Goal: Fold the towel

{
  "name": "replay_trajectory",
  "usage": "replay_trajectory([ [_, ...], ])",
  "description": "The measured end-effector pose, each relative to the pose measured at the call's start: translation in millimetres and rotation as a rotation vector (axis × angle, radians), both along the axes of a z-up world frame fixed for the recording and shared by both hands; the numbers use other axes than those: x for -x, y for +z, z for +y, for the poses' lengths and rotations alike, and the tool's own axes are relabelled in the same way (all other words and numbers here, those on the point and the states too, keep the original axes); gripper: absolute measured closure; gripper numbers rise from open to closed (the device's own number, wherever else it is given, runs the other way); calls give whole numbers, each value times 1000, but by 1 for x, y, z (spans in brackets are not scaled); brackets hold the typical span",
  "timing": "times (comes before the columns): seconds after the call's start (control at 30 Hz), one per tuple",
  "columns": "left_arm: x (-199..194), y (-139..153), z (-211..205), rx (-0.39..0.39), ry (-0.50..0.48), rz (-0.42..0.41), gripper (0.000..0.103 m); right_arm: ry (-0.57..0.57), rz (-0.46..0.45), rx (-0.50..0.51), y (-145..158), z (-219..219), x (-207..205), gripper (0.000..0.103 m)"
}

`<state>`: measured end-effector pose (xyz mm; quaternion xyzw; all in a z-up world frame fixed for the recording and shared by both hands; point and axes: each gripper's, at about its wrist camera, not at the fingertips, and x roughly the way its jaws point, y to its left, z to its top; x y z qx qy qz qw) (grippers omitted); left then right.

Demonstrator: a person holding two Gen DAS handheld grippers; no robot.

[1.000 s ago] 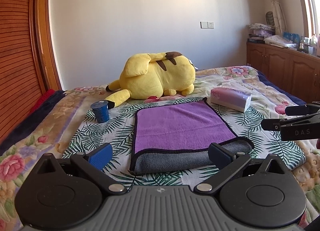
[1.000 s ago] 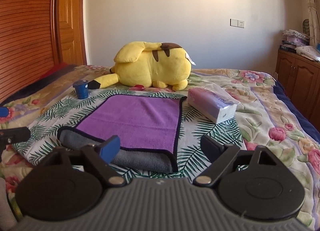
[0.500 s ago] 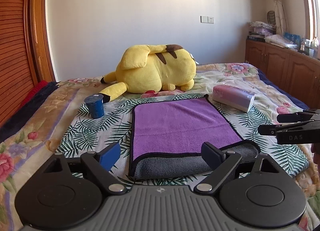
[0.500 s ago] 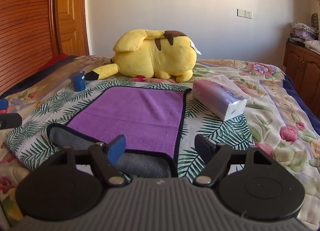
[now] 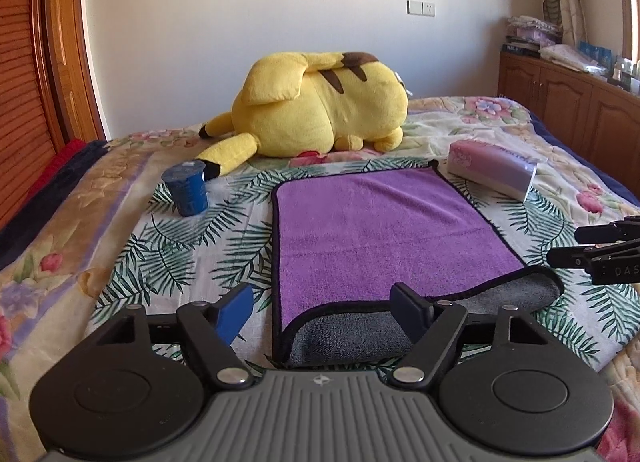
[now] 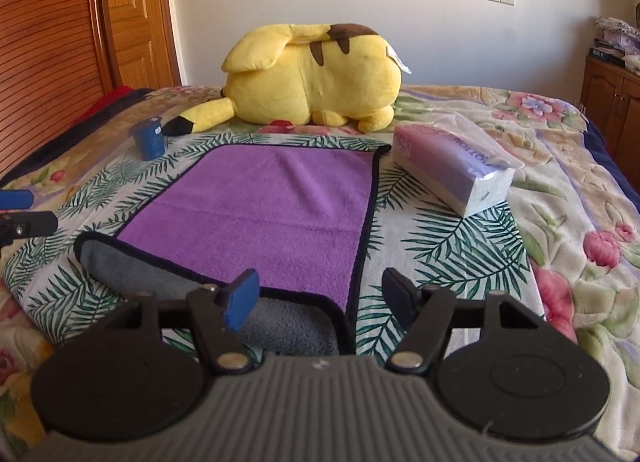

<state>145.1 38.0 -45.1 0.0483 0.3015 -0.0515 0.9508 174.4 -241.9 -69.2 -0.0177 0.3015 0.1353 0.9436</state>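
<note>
A purple towel (image 5: 380, 230) with black trim lies flat on the bed, its grey underside folded up along the near edge (image 5: 360, 332). It also shows in the right wrist view (image 6: 264, 210). My left gripper (image 5: 324, 312) is open and empty, just above the towel's near left corner. My right gripper (image 6: 320, 298) is open and empty, just above the near right corner. The right gripper's fingers (image 5: 600, 250) show at the right edge of the left wrist view. The left gripper's fingers (image 6: 20, 214) show at the left edge of the right wrist view.
A yellow plush toy (image 5: 320, 102) lies beyond the towel. A blue cup (image 5: 186, 190) stands to the towel's left. A tissue pack (image 6: 452, 170) lies to its right. The bed has a floral and leaf-print cover (image 5: 168, 262). Wooden cabinets (image 5: 568, 98) line the right wall.
Both grippers have moved forward and lower toward the towel's near folded edge. Both stay open. The towel has not moved.
</note>
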Motion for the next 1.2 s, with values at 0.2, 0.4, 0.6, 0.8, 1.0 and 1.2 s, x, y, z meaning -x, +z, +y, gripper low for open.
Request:
replay_trajectory([
  [0.2,-15,-14,14,67,-2,53,64,17,61,-9,-12,-1,-12,42],
  [0.4,-28,-22,21,58,7,90,69,27,110,-4,-22,-2,-22,46],
  [0.6,-38,-35,29,61,12,140,80,33,158,-8,-30,-4,-28,51],
  [0.8,-39,-44,32,76,12,173,89,45,187,-19,-33,-5,-29,52],
  [1.0,-40,-50,32,73,16,201,89,59,206,-35,-33,-7,-30,57],
  [1.2,-40,-52,32,79,10,205,90,71,216,-38,-32,-8,-30,64],
])
